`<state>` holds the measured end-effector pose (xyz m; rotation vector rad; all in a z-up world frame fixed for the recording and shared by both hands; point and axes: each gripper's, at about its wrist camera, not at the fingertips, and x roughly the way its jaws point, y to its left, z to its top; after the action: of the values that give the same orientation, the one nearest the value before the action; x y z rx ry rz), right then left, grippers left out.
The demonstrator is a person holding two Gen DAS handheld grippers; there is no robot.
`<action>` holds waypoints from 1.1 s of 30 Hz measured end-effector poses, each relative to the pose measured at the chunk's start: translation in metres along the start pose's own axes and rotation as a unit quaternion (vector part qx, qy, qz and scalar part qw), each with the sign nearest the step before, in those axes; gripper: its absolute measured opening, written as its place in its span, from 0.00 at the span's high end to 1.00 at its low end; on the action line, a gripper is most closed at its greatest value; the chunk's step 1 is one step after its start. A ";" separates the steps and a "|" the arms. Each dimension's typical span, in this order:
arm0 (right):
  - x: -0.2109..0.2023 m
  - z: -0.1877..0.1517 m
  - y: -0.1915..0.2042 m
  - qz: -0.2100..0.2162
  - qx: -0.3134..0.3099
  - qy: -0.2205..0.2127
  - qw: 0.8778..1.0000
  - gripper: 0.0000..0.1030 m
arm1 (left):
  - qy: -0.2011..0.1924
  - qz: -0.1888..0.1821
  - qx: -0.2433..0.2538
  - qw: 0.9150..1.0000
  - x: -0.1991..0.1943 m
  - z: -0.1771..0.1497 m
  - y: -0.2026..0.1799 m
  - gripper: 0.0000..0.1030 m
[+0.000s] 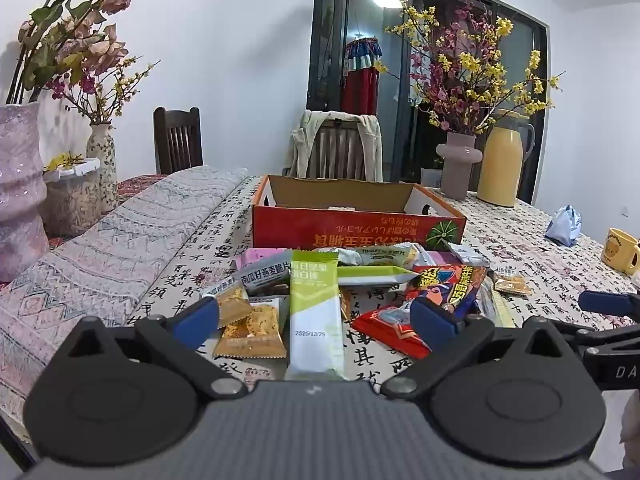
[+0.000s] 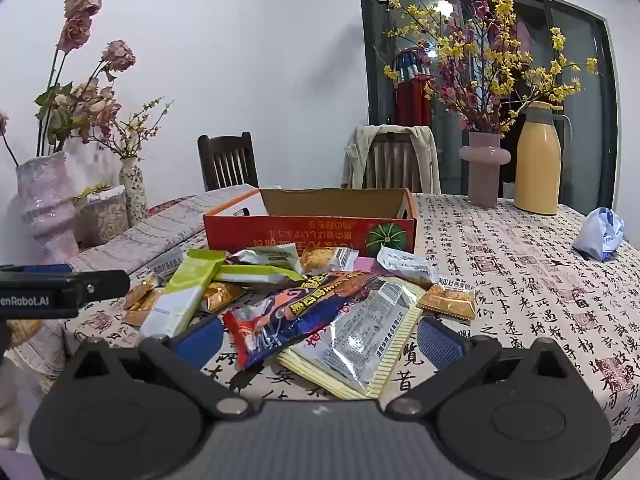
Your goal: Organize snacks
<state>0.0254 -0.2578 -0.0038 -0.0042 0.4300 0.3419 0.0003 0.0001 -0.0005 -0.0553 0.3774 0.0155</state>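
Observation:
A pile of snack packets lies on the table in front of an open orange cardboard box (image 1: 360, 226), also in the right wrist view (image 2: 308, 232). My left gripper (image 1: 316, 318) is open and empty, its jaws wide on either side of a green-and-white bar packet (image 1: 316, 320), with golden biscuit packets (image 1: 250, 330) by its left finger. My right gripper (image 2: 320, 338) is open and empty, its jaws either side of a red-and-blue snack bag (image 2: 296, 316) and a silver-and-yellow packet (image 2: 360, 352). The green-and-white bar (image 2: 180, 296) shows at left there.
A folded patterned cloth (image 1: 112, 264) lies along the table's left. Vases with flowers (image 1: 458, 170), a yellow thermos (image 1: 502, 160), a blue-white bag (image 1: 564, 226) and a yellow mug (image 1: 620, 250) stand at the right. Chairs stand behind the table.

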 end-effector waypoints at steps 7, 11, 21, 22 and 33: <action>0.000 0.001 -0.002 -0.004 0.000 0.005 1.000 0.00 | 0.004 -0.001 -0.007 1.000 -0.001 -0.002 0.000 0.00; 0.005 -0.006 -0.001 -0.001 0.000 0.007 1.000 0.00 | 0.004 -0.002 -0.011 1.000 -0.002 0.000 0.005 0.00; 0.004 -0.001 0.000 0.001 0.002 0.014 1.000 0.00 | 0.004 0.000 -0.009 1.000 -0.001 -0.002 0.001 0.00; 0.004 -0.001 0.000 0.001 0.003 0.014 1.000 0.00 | 0.004 0.000 -0.009 1.000 -0.001 -0.002 0.001 0.00; 0.006 -0.003 0.002 0.003 0.003 0.018 1.000 0.00 | 0.008 -0.001 -0.013 1.000 0.001 -0.004 0.003 0.00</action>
<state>0.0286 -0.2544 -0.0087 -0.0031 0.4671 0.3469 -0.0006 0.0031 -0.0049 -0.0824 0.3928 0.0183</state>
